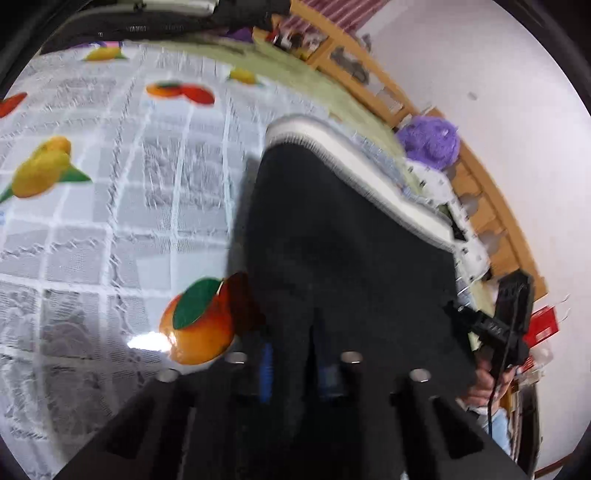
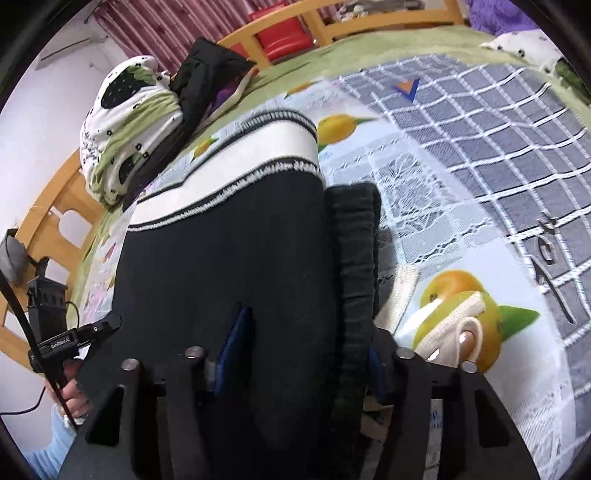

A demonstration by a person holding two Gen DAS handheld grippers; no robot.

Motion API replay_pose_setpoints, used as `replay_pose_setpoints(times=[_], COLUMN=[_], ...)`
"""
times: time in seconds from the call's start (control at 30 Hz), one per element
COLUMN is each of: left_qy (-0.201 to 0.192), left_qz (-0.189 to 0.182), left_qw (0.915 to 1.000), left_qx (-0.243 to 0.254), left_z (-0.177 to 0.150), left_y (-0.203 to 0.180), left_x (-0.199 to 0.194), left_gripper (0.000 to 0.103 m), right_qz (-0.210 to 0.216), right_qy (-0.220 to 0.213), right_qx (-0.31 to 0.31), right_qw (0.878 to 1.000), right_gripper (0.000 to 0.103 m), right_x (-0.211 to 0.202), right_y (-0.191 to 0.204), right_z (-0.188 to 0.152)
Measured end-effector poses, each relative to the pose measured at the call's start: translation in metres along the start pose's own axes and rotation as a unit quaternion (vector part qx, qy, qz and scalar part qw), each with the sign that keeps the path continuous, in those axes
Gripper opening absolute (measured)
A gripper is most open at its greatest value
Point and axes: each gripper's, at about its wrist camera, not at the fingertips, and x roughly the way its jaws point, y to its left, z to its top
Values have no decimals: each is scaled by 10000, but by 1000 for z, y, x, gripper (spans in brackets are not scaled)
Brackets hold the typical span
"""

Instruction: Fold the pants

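Note:
Black pants [image 1: 343, 243] with a white ribbed cuff [image 1: 365, 173] hang from both grippers above a fruit-print lace tablecloth [image 1: 110, 206]. My left gripper [image 1: 291, 369] is shut on the black fabric, which fills the gap between its blue pads. In the right wrist view the same pants [image 2: 221, 266] stretch away to the white cuff [image 2: 258, 147]. My right gripper [image 2: 299, 354] is shut on the pants by the gathered black waistband [image 2: 354, 266]. A cream drawstring [image 2: 454, 317] dangles at its right. The other gripper [image 2: 62, 339] shows at the left edge.
A wooden bed frame [image 1: 491, 206] curves along the far side. A purple fluffy item [image 1: 430, 138] lies near it. A rolled green and white quilt [image 2: 129, 129] and a dark bag [image 2: 210, 74] lie at the back. A red box [image 2: 282, 31] sits beyond.

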Motion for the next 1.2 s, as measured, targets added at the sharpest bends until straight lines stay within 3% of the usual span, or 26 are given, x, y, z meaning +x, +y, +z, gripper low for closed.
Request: replay_pose_setpoints(times=[0.1, 0.2, 0.27, 0.37, 0.47, 0.57, 0.7, 0.77, 0.83, 0.9, 1.0, 1.07, 1.13, 1.17, 1.2], left_qy=[-300, -495, -603, -663, -593, -215, -502, -609, -718, -773, -766, -791, -799, -785, -771], left_qz=[222, 283, 329, 701, 1058, 1308, 1796, 1924, 1919, 1791, 1717, 1711, 1696, 1713, 1735], left_qw=[9989, 9981, 9976, 9953, 9926, 9910, 9823, 9789, 9783, 9806, 9822, 9821, 9822, 9820, 9817], left_qx=[294, 249, 111, 83, 13, -198, 170, 333, 298, 170, 56, 44, 68, 97, 139], left_z=[-2, -5, -7, -15, -32, -54, -73, -75, -72, -66, -55, -52, -50, -50, -51], left_y=[-13, -4, 11, 37, 69, 96, 103, 102, 105, 112, 113, 112, 108, 107, 105], left_x=[-33, -75, -103, -143, -165, -157, -164, -172, -180, -187, -185, -184, -182, -182, -182], left_gripper=[12, 12, 12, 13, 14, 21, 46, 46, 46, 47, 47, 47, 47, 47, 47], right_qz=[397, 334, 537, 1045, 1202, 609, -64, -323, -614, -539, -604, -750, -537, -479, -391], right_qy=[-88, -14, 1, 22, 114, 252, 475, 377, -10, -334, -257, 113, 328, 237, 109], right_qx=[217, -57, -181, -248, -345, -679, -1085, -1395, -1730, -1861, -1793, -1579, -1368, -1400, -1493], right_qw=[9989, 9994, 9984, 9942, 9921, 9955, 9929, 9890, 9830, 9805, 9816, 9845, 9886, 9887, 9880], right_gripper=[31, 29, 28, 27, 28, 38, 44, 44, 44, 46, 47, 47, 37, 29, 14], right_x=[-19, -19, -15, 1, 29, 56, 46, 30, 10, 0, 24, 61, 82, 77, 66], right_y=[20, 61, 89, 126, 153, 168, 184, 192, 203, 214, 220, 216, 213, 213, 215], right_z=[-5, -17, -27, -41, -53, -63, -60, -60, -55, -46, -22, -9, 1, 1, 0])
